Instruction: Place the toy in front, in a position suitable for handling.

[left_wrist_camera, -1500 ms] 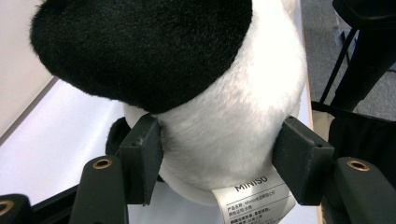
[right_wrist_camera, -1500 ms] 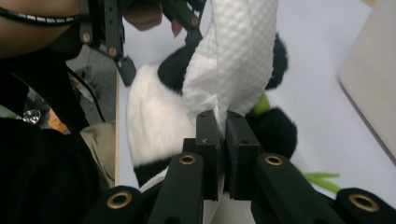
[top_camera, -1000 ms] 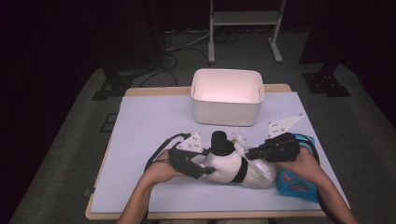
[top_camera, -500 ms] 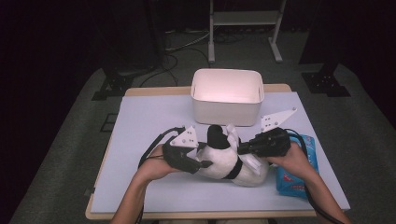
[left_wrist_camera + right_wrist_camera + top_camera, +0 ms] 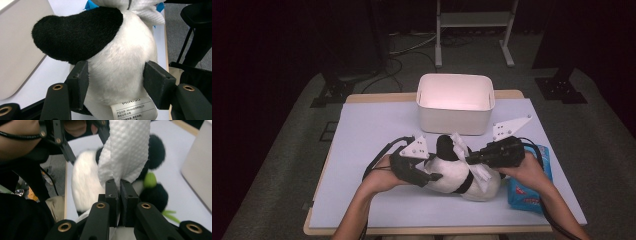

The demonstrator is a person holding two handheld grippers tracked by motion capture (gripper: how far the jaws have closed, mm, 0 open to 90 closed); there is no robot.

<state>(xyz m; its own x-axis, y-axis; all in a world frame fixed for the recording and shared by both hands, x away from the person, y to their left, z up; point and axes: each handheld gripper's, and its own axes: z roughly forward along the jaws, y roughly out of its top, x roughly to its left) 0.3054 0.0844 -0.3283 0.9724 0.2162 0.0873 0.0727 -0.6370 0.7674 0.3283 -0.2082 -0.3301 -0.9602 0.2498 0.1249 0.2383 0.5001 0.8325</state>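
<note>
The plush panda (image 5: 457, 176) lies on its side near the front of the bench (image 5: 362, 130), just in front of the white bin (image 5: 455, 105) and just beside a blue wipe packet (image 5: 527, 192) at the right. The left gripper (image 5: 432, 176) clamps the toy's white body: in the left gripper view its two black pads press into the fur on either side, above the sewn-in label (image 5: 133, 110), and the pile bulges round them. The right gripper (image 5: 472, 159) has its jaws pinched tight on a white wipe (image 5: 125, 150), which rises from the jaws and drapes against the panda's head near a black ear (image 5: 156, 151).

The toy looks light and very soft; it gives under the pads rather than resisting, so a grip on the plump middle, as now, seems the surest, since an ear or limb would just stretch and let the body swing. The fur is not slippery, but the stuffing can squash and let the toy roll, so the hold should stay deep. The wipe is thin, limp and embossed, probably damp; held by one bunched end it will flop and cling to the fur. It could tear if dragged hard, so light strokes suit it
</note>
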